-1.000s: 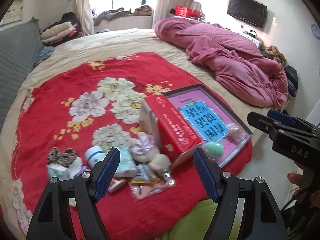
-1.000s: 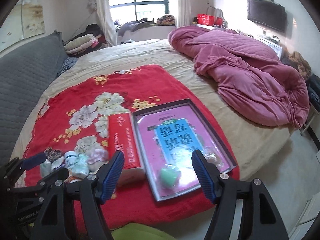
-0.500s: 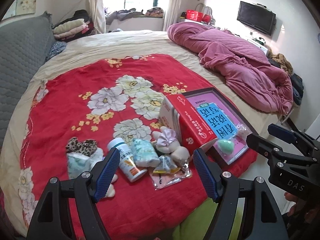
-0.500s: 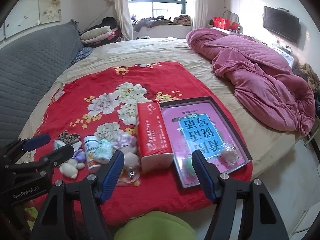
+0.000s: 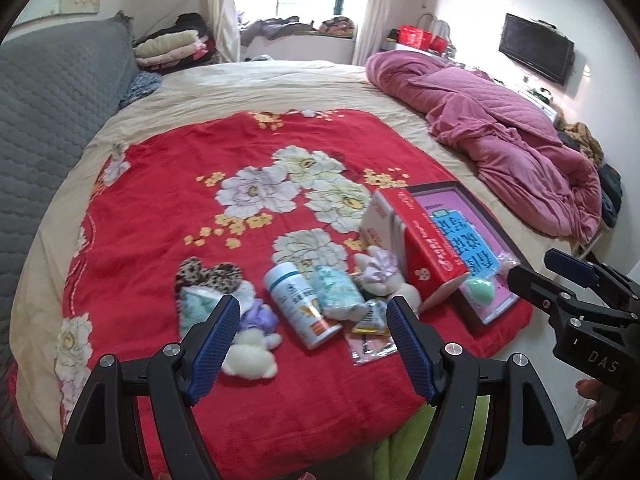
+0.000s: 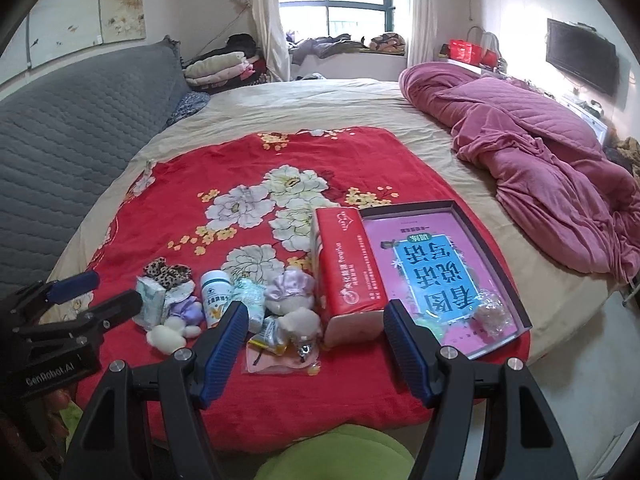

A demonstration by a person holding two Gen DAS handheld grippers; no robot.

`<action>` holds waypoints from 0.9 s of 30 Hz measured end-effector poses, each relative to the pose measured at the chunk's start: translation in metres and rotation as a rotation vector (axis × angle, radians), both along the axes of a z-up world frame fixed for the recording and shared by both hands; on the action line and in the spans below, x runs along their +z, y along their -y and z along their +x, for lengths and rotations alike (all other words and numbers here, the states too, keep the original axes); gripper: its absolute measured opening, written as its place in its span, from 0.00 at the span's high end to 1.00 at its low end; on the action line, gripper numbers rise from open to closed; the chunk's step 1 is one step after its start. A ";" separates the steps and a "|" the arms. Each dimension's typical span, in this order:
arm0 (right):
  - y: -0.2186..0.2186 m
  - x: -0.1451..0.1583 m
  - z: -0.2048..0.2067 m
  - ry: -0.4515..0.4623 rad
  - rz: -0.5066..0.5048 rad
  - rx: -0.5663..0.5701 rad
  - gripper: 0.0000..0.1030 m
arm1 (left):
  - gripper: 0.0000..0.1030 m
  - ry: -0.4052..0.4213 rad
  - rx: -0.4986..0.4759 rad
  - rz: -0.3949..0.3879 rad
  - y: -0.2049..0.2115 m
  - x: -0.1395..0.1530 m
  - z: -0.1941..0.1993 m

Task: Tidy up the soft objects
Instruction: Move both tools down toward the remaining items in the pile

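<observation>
The left tongs (image 5: 312, 340) hang above the near edge of the bed with their 2 blue pads wide apart and nothing between them. The right tongs (image 6: 314, 342) are also spread apart and carry nothing. Both point down at a slant toward a red flower blanket (image 5: 168, 208) spread on the bed (image 5: 280, 80).

Just past the left tongs lies a pile of small things on the blanket. A white fluffy toy (image 5: 250, 358) is closest, touching a purple soft thing (image 5: 260, 318). Next to them lie a small tissue pack (image 5: 196, 308) and a leopard-print cloth (image 5: 208, 274). A white bottle (image 5: 298, 300) lies on its side beside a pale green soft roll (image 5: 336, 290). A plush toy with a purple bow (image 5: 380, 274) leans on a red tissue box (image 5: 416, 248). Some flat snack packets (image 5: 370, 334) lie in front.

To the right of the box is a flat tray with a pink book (image 6: 436, 264) in it. A green sponge egg (image 5: 482, 288) and a clear crinkly wrapped thing (image 6: 490, 312) rest on it.

Farther away, a pink quilt (image 6: 540, 160) is bunched on the bed.
</observation>
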State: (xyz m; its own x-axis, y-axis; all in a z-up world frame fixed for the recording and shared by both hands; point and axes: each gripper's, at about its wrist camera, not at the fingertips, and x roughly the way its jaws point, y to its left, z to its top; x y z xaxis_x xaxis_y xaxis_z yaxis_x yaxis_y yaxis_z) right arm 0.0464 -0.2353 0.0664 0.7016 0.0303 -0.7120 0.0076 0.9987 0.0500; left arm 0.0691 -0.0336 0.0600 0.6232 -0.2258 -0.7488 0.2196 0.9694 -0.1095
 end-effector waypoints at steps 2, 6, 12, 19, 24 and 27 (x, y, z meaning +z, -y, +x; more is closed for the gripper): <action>-0.005 -0.003 0.001 -0.002 0.001 0.010 0.33 | 0.25 -0.010 0.012 0.007 -0.007 -0.005 0.000; -0.015 -0.012 0.004 -0.019 0.001 0.029 0.33 | 0.25 -0.029 0.027 0.013 -0.018 -0.016 -0.003; -0.028 -0.024 0.005 -0.035 0.001 0.059 0.33 | 0.25 -0.058 0.050 0.011 -0.033 -0.033 -0.008; -0.038 -0.039 0.006 -0.049 0.005 0.081 0.33 | 0.25 -0.090 0.079 0.010 -0.047 -0.050 -0.009; -0.046 -0.055 0.010 -0.072 0.017 0.098 0.33 | 0.25 -0.114 0.108 0.008 -0.058 -0.065 -0.008; -0.049 -0.063 0.014 -0.089 0.020 0.106 0.33 | 0.25 -0.136 0.128 0.009 -0.065 -0.075 -0.005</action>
